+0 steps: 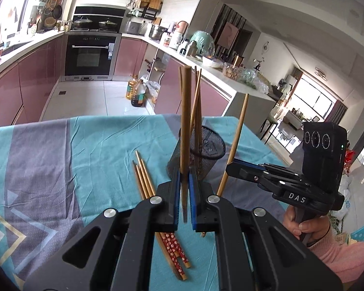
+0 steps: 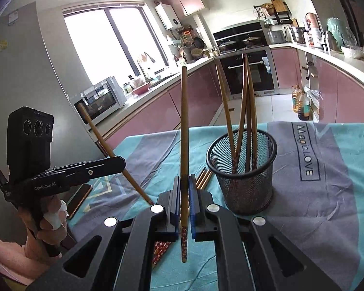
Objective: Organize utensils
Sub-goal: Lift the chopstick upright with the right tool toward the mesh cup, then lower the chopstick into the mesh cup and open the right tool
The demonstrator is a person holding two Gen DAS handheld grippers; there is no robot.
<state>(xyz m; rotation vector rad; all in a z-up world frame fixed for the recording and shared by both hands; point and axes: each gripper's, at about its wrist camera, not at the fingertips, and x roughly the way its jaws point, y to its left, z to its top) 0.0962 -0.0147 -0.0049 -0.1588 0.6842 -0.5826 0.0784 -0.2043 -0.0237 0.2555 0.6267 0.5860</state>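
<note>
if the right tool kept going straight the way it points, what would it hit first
Probably the black mesh cup, or it may just clear its left side; depth is unclear. The right tool, shut on a chopstick, points forward and slightly down, with the cup just right of its line on the tablecloth.

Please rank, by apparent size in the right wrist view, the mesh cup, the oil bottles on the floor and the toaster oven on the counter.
1. Mesh cup, though nearness inflates it.
2. Toaster oven.
3. Oil bottles, clearly smallest.
</note>
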